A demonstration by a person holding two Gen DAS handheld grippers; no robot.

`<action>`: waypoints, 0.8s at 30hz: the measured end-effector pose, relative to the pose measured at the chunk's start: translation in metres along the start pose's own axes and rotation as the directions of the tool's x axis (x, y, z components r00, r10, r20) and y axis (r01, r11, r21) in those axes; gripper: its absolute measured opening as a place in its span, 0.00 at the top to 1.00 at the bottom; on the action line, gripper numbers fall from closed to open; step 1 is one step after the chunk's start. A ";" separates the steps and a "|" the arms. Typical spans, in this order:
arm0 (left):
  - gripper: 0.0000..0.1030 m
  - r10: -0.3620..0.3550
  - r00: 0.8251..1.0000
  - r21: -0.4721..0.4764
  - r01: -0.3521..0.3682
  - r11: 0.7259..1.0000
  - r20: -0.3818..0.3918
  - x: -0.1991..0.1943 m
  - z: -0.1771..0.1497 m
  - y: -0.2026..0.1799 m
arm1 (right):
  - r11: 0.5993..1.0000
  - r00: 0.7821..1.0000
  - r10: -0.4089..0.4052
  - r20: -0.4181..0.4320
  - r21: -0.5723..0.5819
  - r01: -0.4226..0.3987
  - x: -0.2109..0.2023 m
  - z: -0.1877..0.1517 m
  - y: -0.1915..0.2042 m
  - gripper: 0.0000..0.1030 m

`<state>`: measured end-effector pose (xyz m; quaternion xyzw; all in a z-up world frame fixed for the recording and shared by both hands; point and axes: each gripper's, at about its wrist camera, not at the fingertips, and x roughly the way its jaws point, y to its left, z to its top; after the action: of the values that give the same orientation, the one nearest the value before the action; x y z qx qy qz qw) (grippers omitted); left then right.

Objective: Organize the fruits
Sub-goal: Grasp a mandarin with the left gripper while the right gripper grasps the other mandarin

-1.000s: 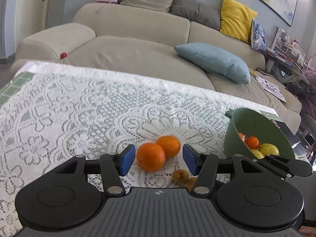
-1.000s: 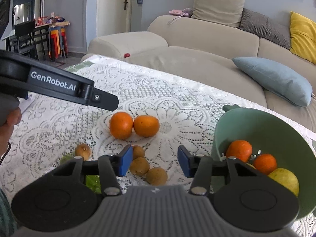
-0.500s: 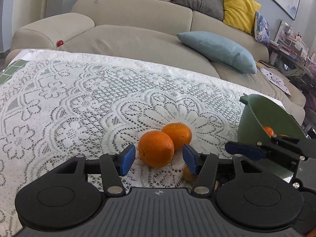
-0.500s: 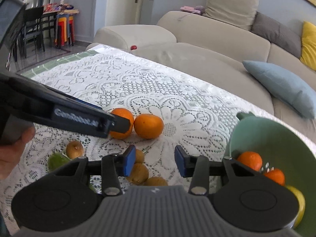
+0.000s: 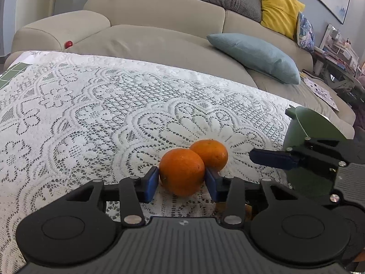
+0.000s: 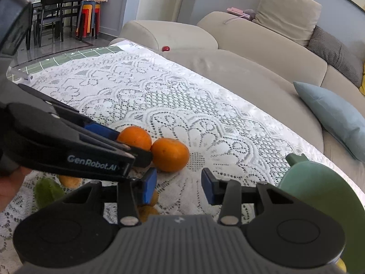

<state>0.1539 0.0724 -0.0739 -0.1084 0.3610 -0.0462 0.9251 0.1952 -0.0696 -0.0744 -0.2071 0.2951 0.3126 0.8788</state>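
Two oranges lie touching on the lace tablecloth. My left gripper (image 5: pixel 181 180) has its blue pads on both sides of the nearer orange (image 5: pixel 181 174), which still rests on the cloth; the second orange (image 5: pixel 211 154) sits just behind it. In the right wrist view the left gripper's fingers (image 6: pixel 127 147) flank that orange (image 6: pixel 135 138), with the other orange (image 6: pixel 170 154) to its right. My right gripper (image 6: pixel 179 186) is open and empty above the cloth, just in front of that second orange. The green bowl (image 6: pixel 319 189) stands at the right and also shows in the left wrist view (image 5: pixel 308 125).
Small brown fruits (image 6: pixel 148 205) and a green fruit (image 6: pixel 48 191) lie on the cloth at the near left. A beige sofa (image 5: pixel 159 45) with a blue cushion (image 5: pixel 253 57) runs behind the table. A red ball (image 5: pixel 68 44) sits on the sofa.
My left gripper moved forward and narrowed around the nearer orange. My right gripper shifted left toward the oranges, so the bowl slid to the right edge of its view.
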 end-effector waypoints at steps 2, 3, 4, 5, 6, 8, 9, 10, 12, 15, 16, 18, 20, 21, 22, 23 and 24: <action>0.53 0.003 1.000 -0.005 -0.004 1.000 -0.002 -0.002 0.000 0.001 | 1.000 1.000 0.004 -0.001 0.003 -0.004 0.002 0.001 0.000 0.61; 0.53 0.009 1.000 -0.007 -0.009 1.000 -0.002 -0.003 0.001 0.002 | 1.000 1.000 0.007 0.001 0.007 -0.007 0.003 0.001 0.000 0.61; 0.53 0.016 1.000 -0.010 -0.016 1.000 0.000 -0.004 0.001 0.003 | 1.000 1.000 0.011 0.002 0.012 -0.011 0.003 0.002 0.000 0.61; 0.53 0.024 1.000 -0.016 -0.024 1.000 0.003 -0.005 0.001 0.005 | 1.000 1.000 0.014 0.001 0.015 -0.014 0.004 0.003 0.000 0.61; 0.53 0.033 0.999 -0.027 -0.033 0.999 0.006 -0.007 0.001 0.006 | 1.000 1.000 0.015 0.002 0.016 -0.015 0.006 0.005 0.000 0.61; 0.53 0.044 0.999 -0.061 -0.044 0.997 0.008 -0.010 0.002 0.013 | 1.000 1.000 0.020 0.001 0.014 -0.020 0.009 0.008 0.000 0.60; 0.53 0.048 0.999 -0.081 -0.047 0.996 0.006 -0.011 0.003 0.017 | 1.000 1.000 0.022 0.001 0.014 -0.022 0.011 0.009 0.001 0.59; 0.53 0.051 0.999 -0.103 -0.050 0.993 0.002 -0.012 0.003 0.021 | 1.000 1.000 0.024 0.000 0.013 -0.024 0.012 0.010 0.001 0.59; 0.53 0.054 0.999 -0.144 -0.054 0.988 -0.001 -0.013 0.004 0.028 | 0.999 1.000 0.030 -0.002 0.014 -0.030 0.016 0.012 0.003 0.59; 0.53 0.061 0.998 -0.173 -0.061 0.983 -0.004 -0.015 0.004 0.034 | 0.999 0.999 0.036 -0.009 0.019 -0.036 0.022 0.015 0.004 0.59; 0.53 0.062 0.998 -0.174 -0.061 0.983 -0.005 -0.015 0.004 0.035 | 0.999 0.999 0.035 -0.013 0.021 -0.035 0.025 0.016 0.005 0.59; 0.53 0.061 0.998 -0.177 -0.062 0.982 -0.007 -0.015 0.004 0.035 | 0.999 0.999 0.038 -0.021 0.025 -0.038 0.029 0.016 0.006 0.58; 0.53 0.060 0.998 -0.180 -0.061 0.982 -0.009 -0.014 0.004 0.036 | 0.999 0.999 0.033 -0.023 0.023 -0.033 0.032 0.017 0.006 0.58; 0.53 0.060 0.998 -0.181 -0.061 0.982 -0.009 -0.015 0.004 0.036 | 0.999 0.999 0.033 -0.026 0.024 -0.032 0.033 0.017 0.006 0.58; 0.53 0.060 0.998 -0.181 -0.061 0.982 -0.009 -0.015 0.004 0.036 | 0.999 0.999 0.036 -0.028 0.029 -0.035 0.034 0.018 0.005 0.58; 0.53 0.059 0.998 -0.181 -0.060 0.982 -0.010 -0.014 0.004 0.036 | 0.999 0.999 0.039 -0.029 0.036 -0.038 0.036 0.018 0.004 0.58; 0.53 0.060 0.998 -0.180 -0.061 0.982 -0.010 -0.015 0.004 0.036 | 0.998 0.999 0.042 -0.031 0.044 -0.041 0.037 0.019 0.003 0.58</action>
<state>0.1461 0.1103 -0.0699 -0.1806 0.3688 0.0144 0.9117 0.2237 -0.0414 -0.0851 -0.1867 0.3200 0.3210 0.8716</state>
